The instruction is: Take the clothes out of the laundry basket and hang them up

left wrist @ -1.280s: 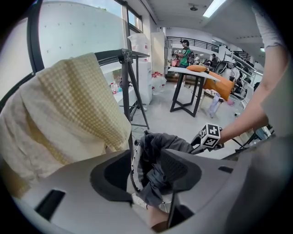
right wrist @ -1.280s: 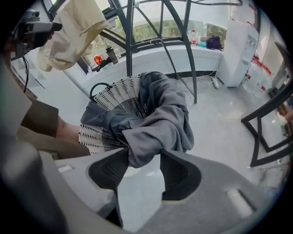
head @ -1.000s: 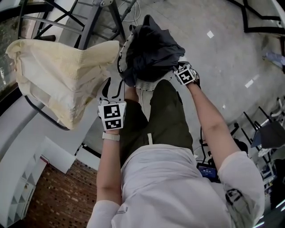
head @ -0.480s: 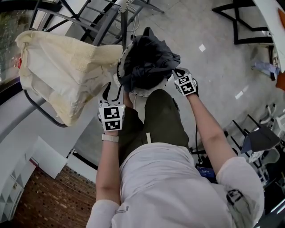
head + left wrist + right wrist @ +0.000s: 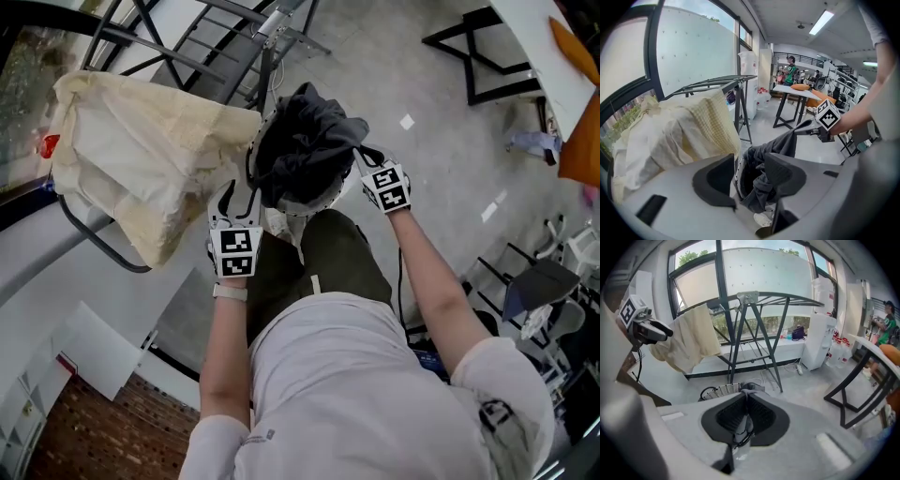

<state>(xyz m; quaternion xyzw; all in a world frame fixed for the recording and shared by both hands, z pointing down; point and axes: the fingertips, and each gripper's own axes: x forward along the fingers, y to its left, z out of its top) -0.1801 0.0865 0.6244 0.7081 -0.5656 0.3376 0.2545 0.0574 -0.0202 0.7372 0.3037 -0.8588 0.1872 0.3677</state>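
A dark grey garment [image 5: 302, 141] is heaped in the white laundry basket [image 5: 284, 201] on the floor in front of the person's legs. My right gripper [image 5: 360, 159] is at the basket's right rim, shut on a fold of that garment [image 5: 746, 391], and the cloth is drawn up taut toward it [image 5: 794, 136]. My left gripper [image 5: 232, 201] hovers open at the basket's left side with nothing between its fingers [image 5: 774, 165]. The basket's rim and the garment [image 5: 761, 185] show beyond them.
A cream cloth [image 5: 150, 164] hangs over the dark metal drying rack [image 5: 750, 298] beside a window, left of the basket. A black-legged table [image 5: 487, 56] stands at the far right. A white water dispenser [image 5: 820, 329] is by the wall, and a person stands far back [image 5: 790, 70].
My right gripper has gone from beside the garment to gripping its edge, which is now pulled up and to the right. The left gripper has barely moved.
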